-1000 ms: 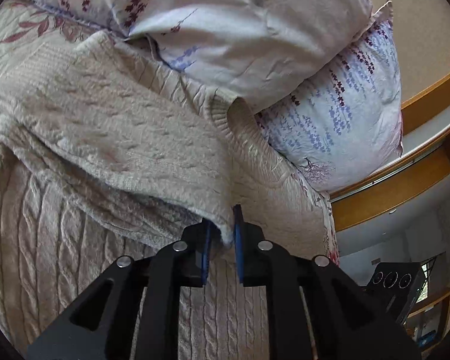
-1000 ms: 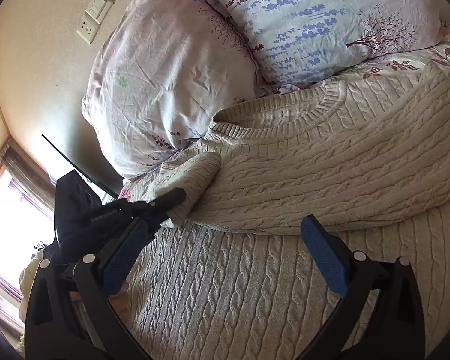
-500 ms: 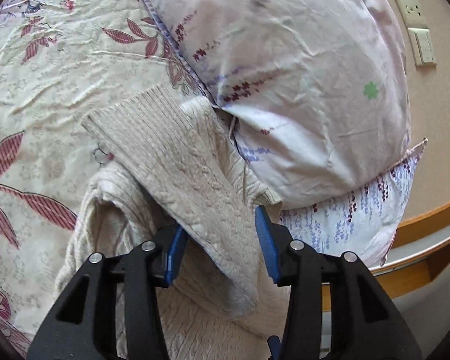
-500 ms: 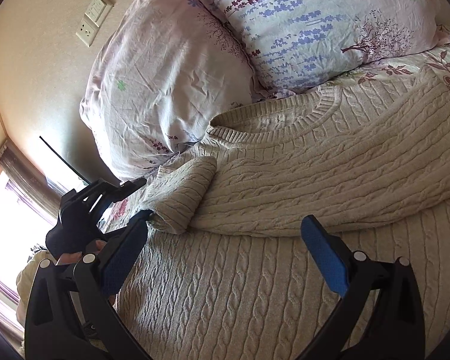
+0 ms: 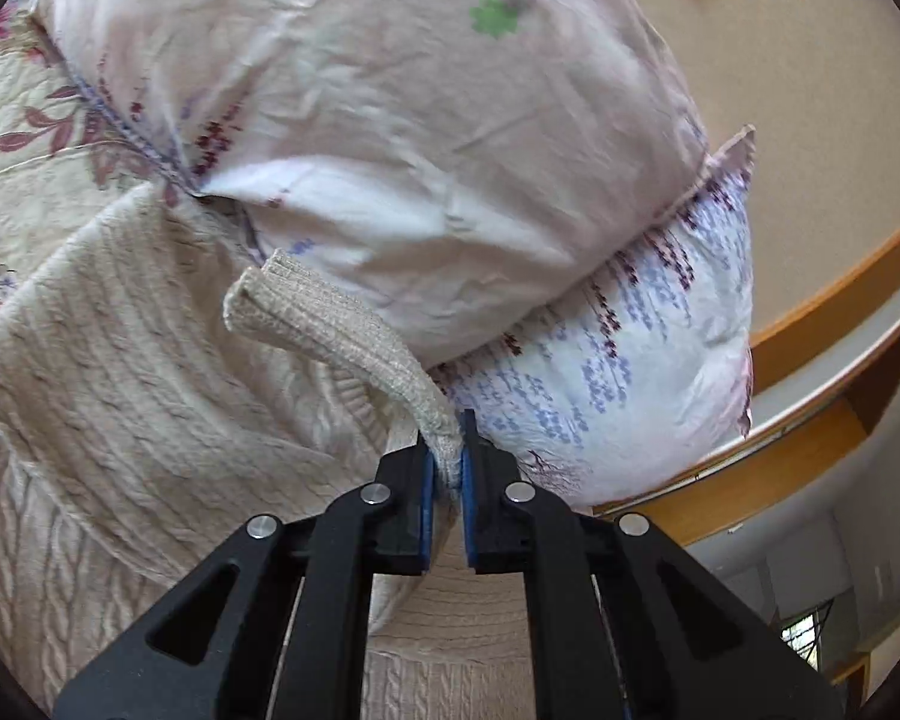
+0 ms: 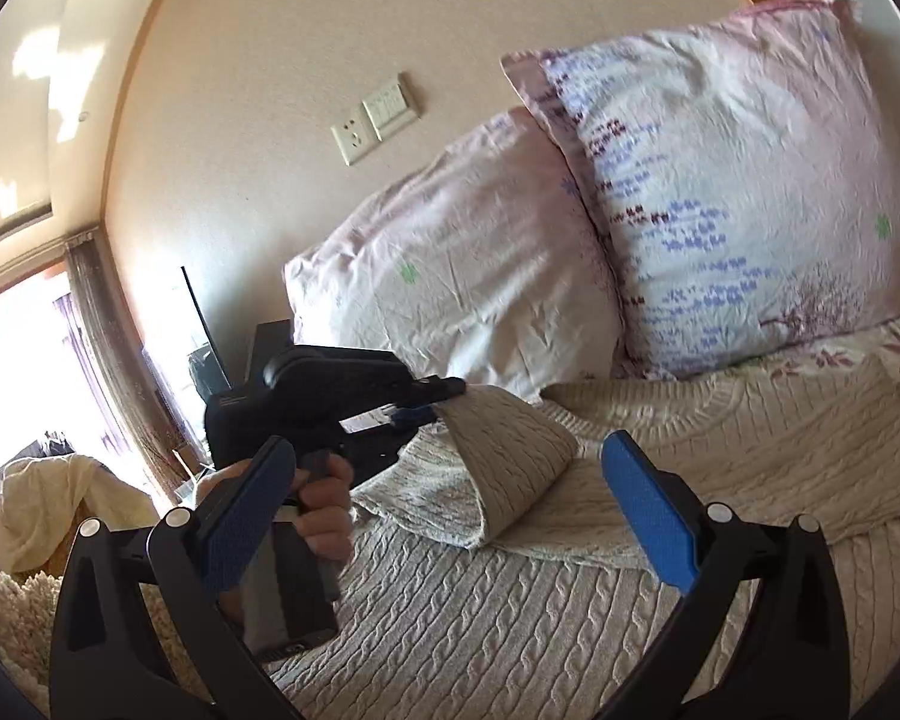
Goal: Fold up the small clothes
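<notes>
- The left hand-held gripper (image 5: 448, 468) is pinching the ribbed sleeve cuff (image 5: 330, 324) of the cream sweater (image 6: 720, 456).
- The right hand-held gripper (image 6: 450, 516) is hovering wide open, gripping nothing.
- The sweater is lying on the bed (image 5: 24, 120), touching the pillows (image 6: 720, 180).

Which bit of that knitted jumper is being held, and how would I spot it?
Find the two floral pillows at the bed's head. Below them lies a cream cable-knit jumper. Its sleeve cuff is pinched in the left gripper; unlike the cabled body, it has fine ribbing.

Left gripper (image 5: 447, 468) clamped on cream sweater (image 5: 150, 348) cuff (image 5: 330, 318), floral pillows (image 5: 390, 120) behind, wooden headboard (image 5: 810, 396)
</notes>
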`<state>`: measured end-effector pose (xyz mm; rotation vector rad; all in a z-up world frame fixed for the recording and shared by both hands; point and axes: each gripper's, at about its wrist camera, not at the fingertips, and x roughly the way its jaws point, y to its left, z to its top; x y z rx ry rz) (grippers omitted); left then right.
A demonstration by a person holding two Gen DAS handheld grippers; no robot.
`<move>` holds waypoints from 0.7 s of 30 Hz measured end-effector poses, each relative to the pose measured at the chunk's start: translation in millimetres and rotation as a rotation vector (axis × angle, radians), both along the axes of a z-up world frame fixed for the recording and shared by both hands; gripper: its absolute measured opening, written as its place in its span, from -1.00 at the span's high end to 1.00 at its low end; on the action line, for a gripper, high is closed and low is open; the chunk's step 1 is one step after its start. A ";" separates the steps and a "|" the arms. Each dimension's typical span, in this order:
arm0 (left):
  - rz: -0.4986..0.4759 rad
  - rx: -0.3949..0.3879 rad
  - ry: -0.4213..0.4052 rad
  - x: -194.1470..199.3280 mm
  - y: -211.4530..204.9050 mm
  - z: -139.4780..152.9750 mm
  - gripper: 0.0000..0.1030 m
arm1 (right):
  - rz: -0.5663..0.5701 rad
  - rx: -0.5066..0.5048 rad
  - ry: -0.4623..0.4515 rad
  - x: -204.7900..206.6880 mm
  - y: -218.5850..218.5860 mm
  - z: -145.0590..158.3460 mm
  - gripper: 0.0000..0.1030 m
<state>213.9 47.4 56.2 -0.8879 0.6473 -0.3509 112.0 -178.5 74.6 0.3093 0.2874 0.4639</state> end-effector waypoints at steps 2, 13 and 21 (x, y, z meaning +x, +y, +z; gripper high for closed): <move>-0.075 0.042 -0.049 4.0 -35.2 4.8 0.86 | -0.015 -0.012 -0.067 -11.1 0.9 5.5 -0.97; -0.536 0.474 -0.060 18.2 -199.7 -42.0 0.71 | -0.136 0.064 -0.163 -28.7 -22.1 14.0 -0.97; -0.650 0.520 -0.063 14.2 -226.6 -53.1 0.44 | -0.151 0.051 -0.119 -19.2 -19.9 9.9 -0.97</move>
